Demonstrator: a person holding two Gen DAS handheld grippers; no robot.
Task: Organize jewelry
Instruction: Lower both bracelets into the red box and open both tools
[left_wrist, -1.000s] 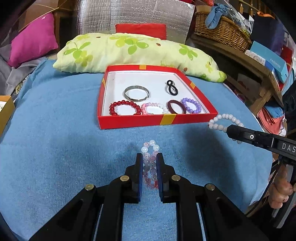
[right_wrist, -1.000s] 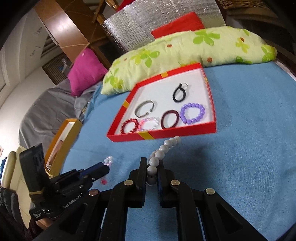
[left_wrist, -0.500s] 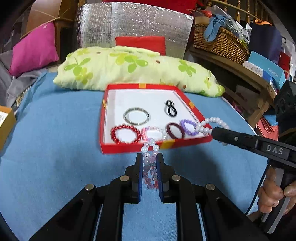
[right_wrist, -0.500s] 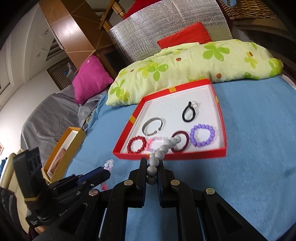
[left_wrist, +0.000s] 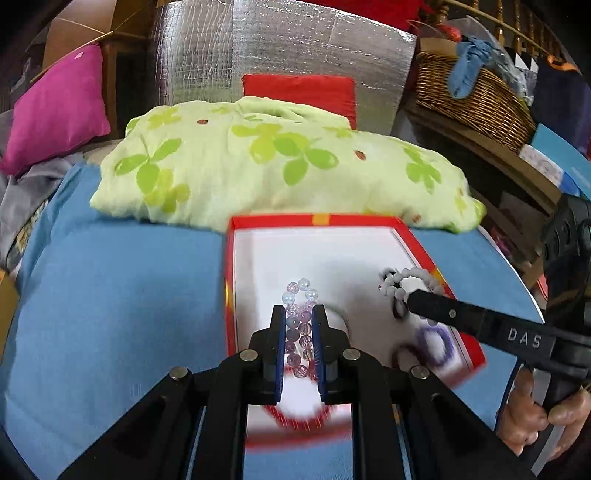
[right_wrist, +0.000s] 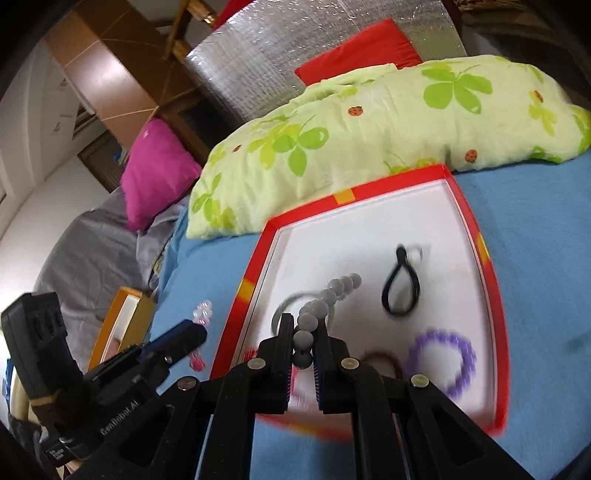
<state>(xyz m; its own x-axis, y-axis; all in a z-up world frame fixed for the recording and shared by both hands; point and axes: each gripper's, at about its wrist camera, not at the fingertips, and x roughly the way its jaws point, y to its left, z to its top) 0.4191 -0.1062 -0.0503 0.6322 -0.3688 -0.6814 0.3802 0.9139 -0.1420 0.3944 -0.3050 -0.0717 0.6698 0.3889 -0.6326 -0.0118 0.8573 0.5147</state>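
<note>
A red tray with a white floor lies on the blue cloth; it also shows in the right wrist view. My left gripper is shut on a pink and clear bead bracelet and holds it over the tray's left part. My right gripper is shut on a white bead bracelet, held over the tray's middle; the bracelet also shows in the left wrist view. In the tray lie a black loop, a purple bead bracelet, a dark red band and a silver bangle, partly hidden.
A green leaf-print pillow lies right behind the tray. A pink cushion and grey cloth are at the left. An orange box sits at the cloth's left edge. A wicker basket stands on a wooden shelf at the right.
Both grippers have moved forward from in front of the tray to over it, each still carrying its bracelet. The tray now looks much closer and is blurred by the motion.
</note>
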